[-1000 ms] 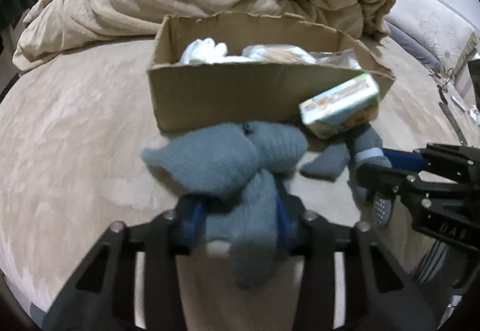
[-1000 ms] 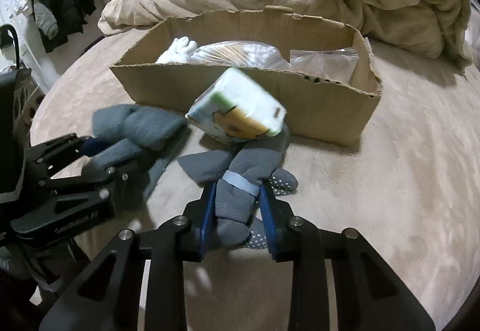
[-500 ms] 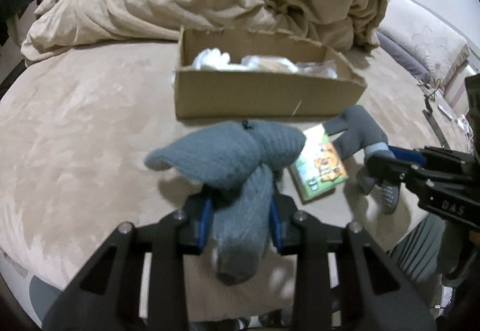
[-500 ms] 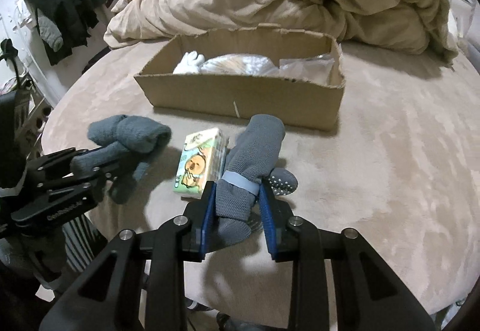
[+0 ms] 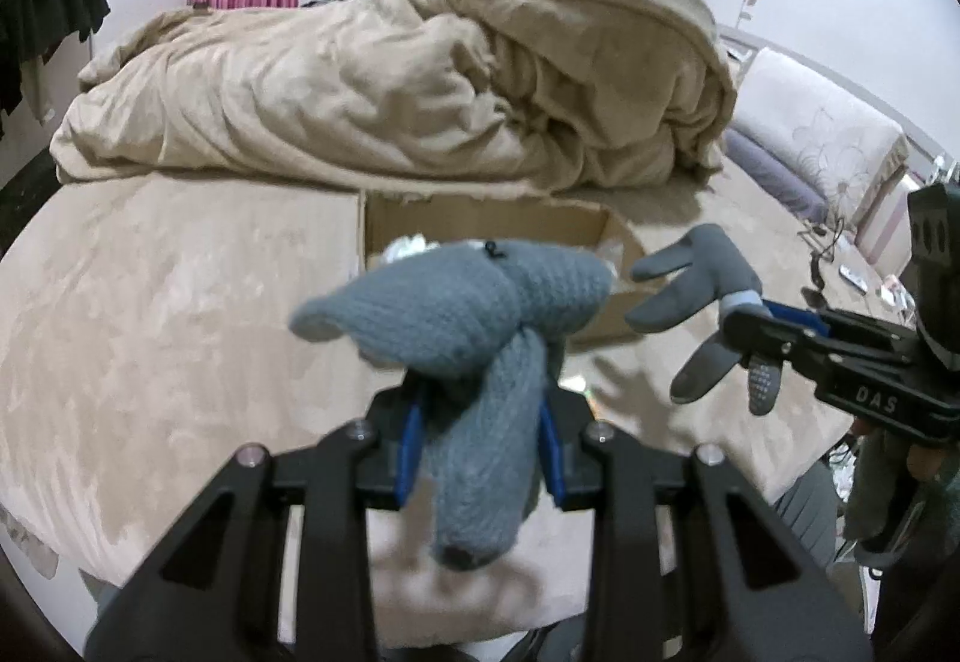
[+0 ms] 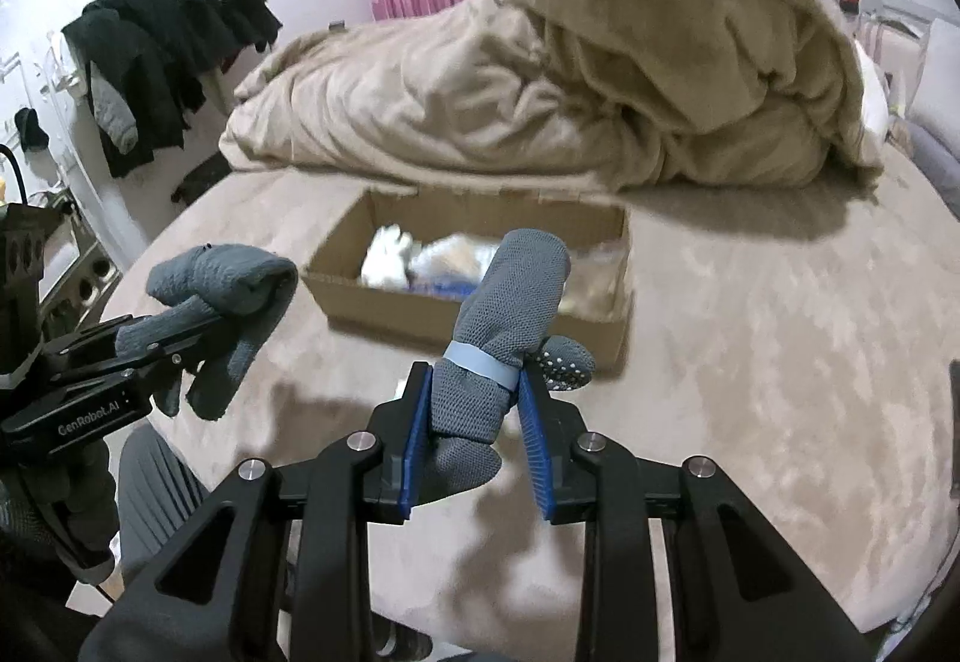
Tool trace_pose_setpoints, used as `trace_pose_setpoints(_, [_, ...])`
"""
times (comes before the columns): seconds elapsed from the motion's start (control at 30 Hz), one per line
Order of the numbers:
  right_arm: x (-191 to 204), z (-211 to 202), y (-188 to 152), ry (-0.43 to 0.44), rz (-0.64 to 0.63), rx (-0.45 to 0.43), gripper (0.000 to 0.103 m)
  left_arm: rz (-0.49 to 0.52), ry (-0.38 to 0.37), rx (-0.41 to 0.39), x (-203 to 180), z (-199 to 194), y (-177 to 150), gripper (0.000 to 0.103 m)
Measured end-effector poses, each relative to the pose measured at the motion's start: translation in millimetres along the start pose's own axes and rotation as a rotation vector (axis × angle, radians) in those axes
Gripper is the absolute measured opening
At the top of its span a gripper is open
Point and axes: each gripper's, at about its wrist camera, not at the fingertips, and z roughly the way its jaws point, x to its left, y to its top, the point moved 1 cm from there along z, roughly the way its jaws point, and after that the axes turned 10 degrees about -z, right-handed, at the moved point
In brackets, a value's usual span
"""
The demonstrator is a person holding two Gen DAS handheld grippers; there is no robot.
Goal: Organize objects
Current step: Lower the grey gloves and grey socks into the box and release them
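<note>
My left gripper (image 5: 480,446) is shut on a blue-grey knitted sock bundle (image 5: 456,308) and holds it in the air above the bed; it also shows in the right wrist view (image 6: 228,284). My right gripper (image 6: 474,440) is shut on a grey sock with a light blue band and white grip dots (image 6: 510,296), also lifted; it shows in the left wrist view (image 5: 696,290). An open cardboard box (image 6: 468,314) with white and bagged items lies ahead on the bed.
A crumpled beige duvet (image 5: 420,86) is piled behind the box. The beige bed sheet (image 6: 780,362) spreads around it. Dark clothes (image 6: 168,38) hang at the far left. A pillow (image 5: 822,128) lies at the right.
Both grippers have risen and pulled back from the box with their socks. The small printed pack that lay on the bed is hidden now.
</note>
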Motion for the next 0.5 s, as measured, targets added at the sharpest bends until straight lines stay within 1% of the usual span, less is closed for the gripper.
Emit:
trace_pose_setpoints(0.27, [-5.5, -3.1, 29.0, -0.008, -0.015, -0.06, 0.03, -0.007, -0.002, -0.032, 3.3, 4.2, 29.3, 0.032])
trace_pose_setpoints(0.5, [-8.9, 14.2, 48.3, 0.002, -0.024, -0.081, 0.03, -0.002, 0.0, -0.047, 7.3, 19.7, 49.1, 0.032])
